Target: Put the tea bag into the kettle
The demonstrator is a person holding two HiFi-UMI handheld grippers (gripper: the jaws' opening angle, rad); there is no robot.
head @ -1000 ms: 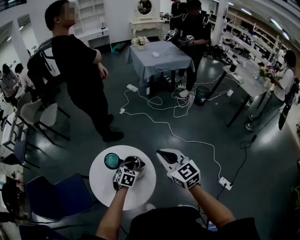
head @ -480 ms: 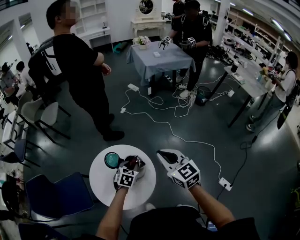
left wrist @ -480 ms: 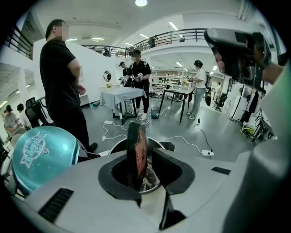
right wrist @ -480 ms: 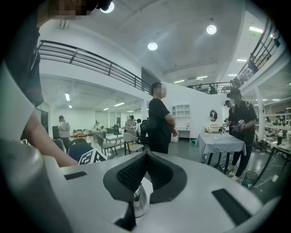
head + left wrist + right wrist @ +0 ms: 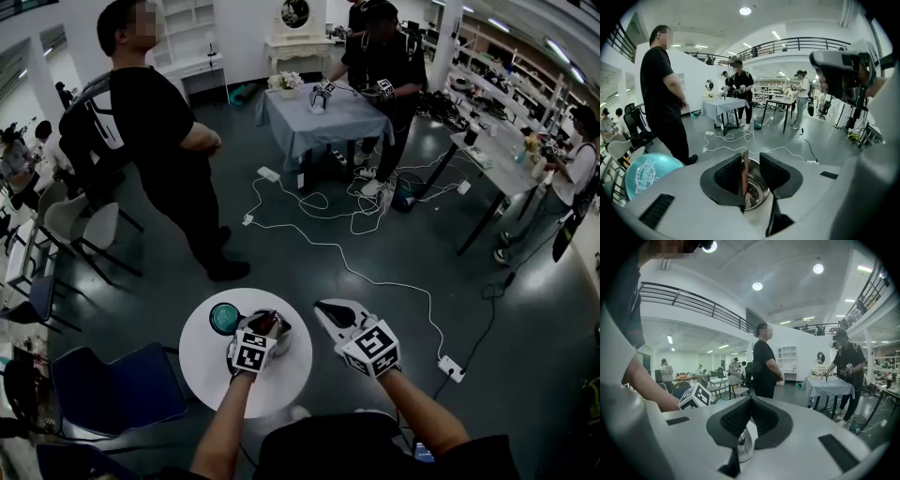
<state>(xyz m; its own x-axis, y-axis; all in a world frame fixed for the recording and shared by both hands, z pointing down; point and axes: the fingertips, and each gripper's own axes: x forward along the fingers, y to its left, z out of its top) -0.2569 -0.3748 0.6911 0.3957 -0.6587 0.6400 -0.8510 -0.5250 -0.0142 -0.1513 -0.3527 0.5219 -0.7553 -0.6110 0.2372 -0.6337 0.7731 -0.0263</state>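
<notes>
A steel kettle stands without its lid on a small round white table. My left gripper hovers over the kettle's mouth. Its jaws have just been opening, and the left gripper now stands open. A thin brown tea bag hangs on edge against the left pad, with a gap to the right pad. My right gripper is held off the table's right edge. In its own view the right gripper is shut, and a shiny metal kettle lid hangs between the jaws.
A teal round disc lies on the table left of the kettle. A blue chair stands at the table's left. A person in black stands beyond it. White cables and a power strip lie on the floor.
My left gripper has lifted slightly above the kettle. The right gripper has stayed put. The person in black has shifted their arms a little.
</notes>
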